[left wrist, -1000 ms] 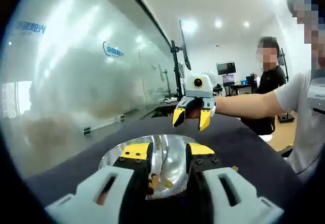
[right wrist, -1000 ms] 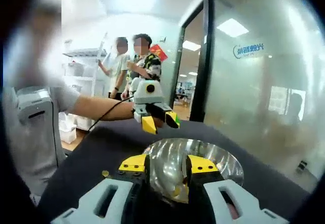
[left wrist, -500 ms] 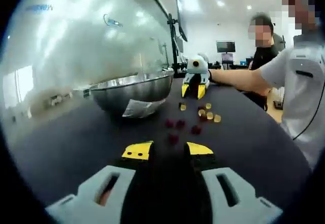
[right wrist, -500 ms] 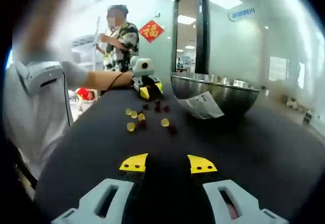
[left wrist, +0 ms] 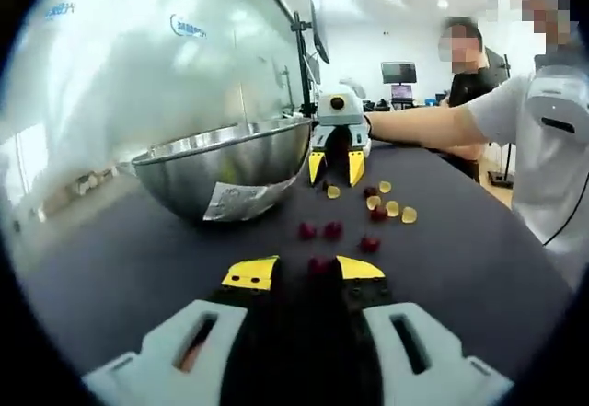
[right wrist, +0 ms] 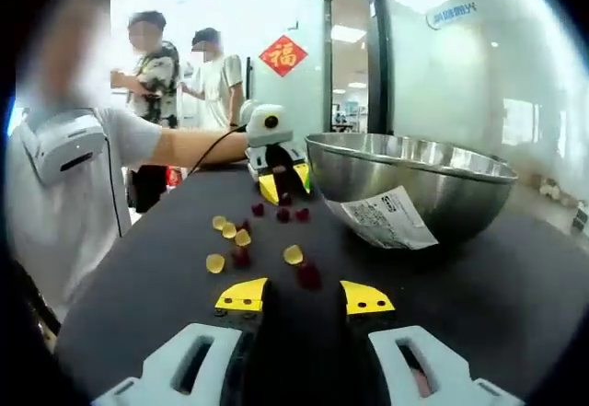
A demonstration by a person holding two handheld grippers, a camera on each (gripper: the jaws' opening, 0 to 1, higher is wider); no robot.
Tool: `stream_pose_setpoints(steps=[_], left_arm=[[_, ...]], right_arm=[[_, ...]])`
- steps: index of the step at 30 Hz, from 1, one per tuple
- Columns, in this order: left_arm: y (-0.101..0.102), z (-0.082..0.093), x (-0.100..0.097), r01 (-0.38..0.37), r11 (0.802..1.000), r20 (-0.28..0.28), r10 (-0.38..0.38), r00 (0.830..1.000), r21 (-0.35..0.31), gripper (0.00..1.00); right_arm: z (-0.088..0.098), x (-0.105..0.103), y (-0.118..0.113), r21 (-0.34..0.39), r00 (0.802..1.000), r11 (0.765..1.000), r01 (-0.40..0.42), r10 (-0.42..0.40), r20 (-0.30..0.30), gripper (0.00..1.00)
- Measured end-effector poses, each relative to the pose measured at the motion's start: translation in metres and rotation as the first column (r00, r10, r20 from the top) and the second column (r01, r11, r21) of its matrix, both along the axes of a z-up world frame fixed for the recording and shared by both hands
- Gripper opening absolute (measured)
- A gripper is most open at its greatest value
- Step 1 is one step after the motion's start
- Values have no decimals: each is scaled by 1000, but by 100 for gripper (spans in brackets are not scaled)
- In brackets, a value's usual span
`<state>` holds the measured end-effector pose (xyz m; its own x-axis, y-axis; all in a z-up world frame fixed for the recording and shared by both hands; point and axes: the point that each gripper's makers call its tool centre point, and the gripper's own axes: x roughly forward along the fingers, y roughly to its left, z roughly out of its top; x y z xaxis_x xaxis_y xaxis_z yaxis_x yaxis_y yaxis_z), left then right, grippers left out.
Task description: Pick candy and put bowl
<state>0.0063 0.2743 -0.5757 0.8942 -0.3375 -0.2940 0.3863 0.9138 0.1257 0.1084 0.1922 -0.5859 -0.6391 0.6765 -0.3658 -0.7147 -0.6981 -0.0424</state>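
We see both grippers low over the black table (left wrist: 138, 259) — left gripper (left wrist: 304, 272) and right gripper (right wrist: 304, 295), jaws parted, empty. Red and yellow candies (right wrist: 235, 240) lie scattered beside the steel bowl (right wrist: 414, 180) — a dark red candy (left wrist: 319, 264) sits between the left tips.

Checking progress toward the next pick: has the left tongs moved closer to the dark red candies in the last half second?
Yes. In the left gripper view, the left tongs now reach a dark red candy, nearer the steel bowl.

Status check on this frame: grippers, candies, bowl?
Left hand-held gripper and right hand-held gripper both open, low over table. Candies loose on black tabletop beside steel bowl. Nothing blocking.
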Motion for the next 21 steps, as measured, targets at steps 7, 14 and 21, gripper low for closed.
stream_pose_setpoints(steps=[7, 14, 21], left_arm=[[-7, -2, 4, 17, 1000, -12, -17, 1000, -17, 15], [-9, -2, 2, 27, 1000, -10, -27, 1000, -12, 13], [-13, -5, -1, 47, 999, -21, -48, 999, -23, 2]], right_arm=[[0, -9, 9, 8, 1000, 1000, -9, 9, 2, 23], [0, -10, 9, 9, 1000, 1000, -6, 6, 1, 23], [0, -10, 9, 36, 1000, 999, -4, 3, 26, 3]])
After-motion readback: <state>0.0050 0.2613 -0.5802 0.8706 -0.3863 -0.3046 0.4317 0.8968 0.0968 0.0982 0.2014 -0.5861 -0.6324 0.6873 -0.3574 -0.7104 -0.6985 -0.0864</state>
